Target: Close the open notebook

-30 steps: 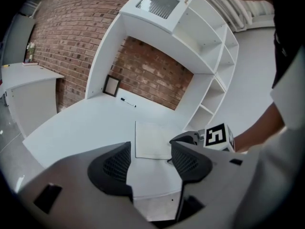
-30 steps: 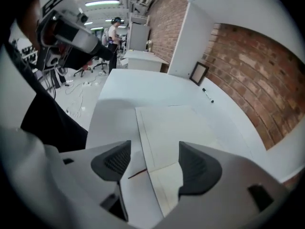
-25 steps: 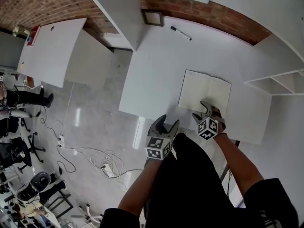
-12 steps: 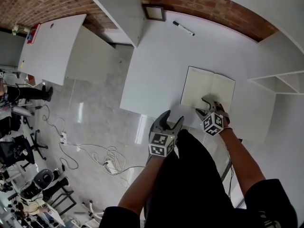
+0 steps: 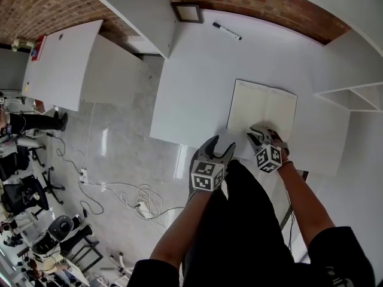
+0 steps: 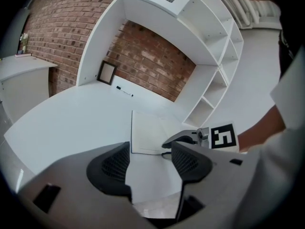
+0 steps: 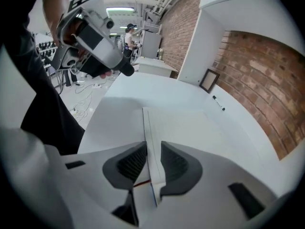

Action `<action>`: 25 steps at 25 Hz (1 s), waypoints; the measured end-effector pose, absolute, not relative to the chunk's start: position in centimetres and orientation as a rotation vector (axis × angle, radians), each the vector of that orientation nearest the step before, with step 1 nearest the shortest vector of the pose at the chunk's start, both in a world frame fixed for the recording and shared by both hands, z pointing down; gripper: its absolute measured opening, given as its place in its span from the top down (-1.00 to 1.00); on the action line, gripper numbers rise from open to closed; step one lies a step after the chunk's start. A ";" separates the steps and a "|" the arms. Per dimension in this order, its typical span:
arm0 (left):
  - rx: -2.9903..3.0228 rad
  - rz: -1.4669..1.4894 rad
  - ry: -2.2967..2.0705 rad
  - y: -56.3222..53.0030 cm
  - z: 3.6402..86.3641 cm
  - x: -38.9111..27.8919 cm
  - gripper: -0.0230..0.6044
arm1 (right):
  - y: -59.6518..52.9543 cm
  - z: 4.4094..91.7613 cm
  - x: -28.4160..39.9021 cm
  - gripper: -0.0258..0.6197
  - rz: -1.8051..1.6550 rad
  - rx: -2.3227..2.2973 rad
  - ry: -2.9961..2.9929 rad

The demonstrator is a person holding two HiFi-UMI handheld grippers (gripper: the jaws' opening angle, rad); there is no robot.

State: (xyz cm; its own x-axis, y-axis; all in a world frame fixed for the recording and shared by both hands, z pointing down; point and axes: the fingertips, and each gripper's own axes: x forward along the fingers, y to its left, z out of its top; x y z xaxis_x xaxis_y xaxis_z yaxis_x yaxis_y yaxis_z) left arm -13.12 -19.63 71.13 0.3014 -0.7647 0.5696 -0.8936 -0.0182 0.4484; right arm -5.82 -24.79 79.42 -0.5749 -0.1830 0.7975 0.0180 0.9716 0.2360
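Note:
An open notebook [image 5: 263, 109] with blank cream pages lies flat on the white table [image 5: 197, 76]; it also shows in the left gripper view [image 6: 145, 137] and the right gripper view [image 7: 181, 128]. My right gripper [image 5: 256, 132] sits at the notebook's near edge. Its jaws have just been closing and now stand narrow, with the edge of the right-hand leaf between the pads [image 7: 153, 163]. My left gripper [image 5: 218, 143] hovers open over the table's near edge, left of the notebook, nothing between its jaws [image 6: 150, 159].
A black marker [image 5: 227, 31] and a small dark picture frame [image 5: 187, 12] lie at the table's far side by the brick wall. White shelving [image 5: 353, 97] stands to the right. The table's front edge drops to a floor with cables [image 5: 137, 199].
The right jaws went from wide open to narrow on the notebook's near edge. The left gripper came forward and lower, from beyond the table's edge to just over it.

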 end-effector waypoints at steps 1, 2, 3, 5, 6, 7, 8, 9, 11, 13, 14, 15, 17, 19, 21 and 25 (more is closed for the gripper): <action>1.796 0.208 -1.488 -19.7 71.4 -13.1 0.12 | -24.7 79.4 -5.8 0.64 -0.251 0.125 -2.179; 1.788 0.203 -1.486 -19.8 71.6 -13.1 0.12 | -24.7 79.4 -5.8 0.65 -0.241 0.130 -2.187; 1.780 0.201 -1.484 -19.9 71.9 -13.1 0.12 | -24.7 79.4 -5.8 0.65 -0.235 0.132 -2.196; 1.770 0.207 -1.479 -20.3 72.6 -13.1 0.12 | -24.8 79.4 -5.7 0.65 -0.222 0.134 -2.215; 1.765 0.209 -1.475 -20.5 72.9 -13.1 0.12 | -24.8 79.3 -5.7 0.65 -0.214 0.137 -2.225; 1.760 0.207 -1.469 -20.8 73.2 -13.1 0.12 | -24.9 79.3 -5.8 0.65 -0.206 0.141 -2.236; 1.754 0.202 -1.463 -21.1 73.5 -13.1 0.12 | -25.0 79.2 -5.8 0.66 -0.201 0.146 -2.246; 1.746 0.195 -1.458 -21.4 73.7 -13.2 0.12 | -25.0 79.1 -5.8 0.66 -0.197 0.150 -2.257; 1.728 0.183 -1.451 -22.0 74.3 -13.3 0.12 | -25.1 79.0 -5.8 0.66 -0.194 0.155 -2.277; 1.702 0.170 -1.441 -22.4 75.1 -13.4 0.12 | -25.0 79.0 -5.8 0.67 -0.189 0.155 -2.296; 1.685 0.160 -1.434 -22.5 75.5 -13.4 0.12 | -24.9 78.9 -5.8 0.67 -0.186 0.155 -2.304; 1.667 0.144 -1.428 -22.8 75.8 -13.3 0.12 | -24.9 78.9 -5.7 0.67 -0.185 0.155 -2.311; 1.628 0.091 -1.421 -23.4 76.1 -13.3 0.12 | -25.0 78.8 -5.7 0.67 -0.187 0.160 -2.321; 1.591 0.042 -1.411 -23.9 76.4 -13.2 0.12 | -25.0 78.9 -5.6 0.67 -0.183 0.172 -2.331; 1.564 0.036 -1.409 -24.3 76.8 -13.0 0.12 | -25.1 78.9 -5.6 0.68 -0.176 0.180 -2.343; 1.494 0.070 -1.427 -24.4 77.9 -13.1 0.12 | -25.2 78.7 -5.5 0.68 -0.156 0.176 -2.366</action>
State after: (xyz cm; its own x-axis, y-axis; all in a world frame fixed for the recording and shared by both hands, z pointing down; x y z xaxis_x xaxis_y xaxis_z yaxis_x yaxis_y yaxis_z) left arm -13.07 -24.39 77.94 0.2952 -0.7065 0.6432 -0.7663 0.2270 0.6011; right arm -5.47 -25.16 78.74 -0.7123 -0.1724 0.6803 -0.0818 0.9831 0.1636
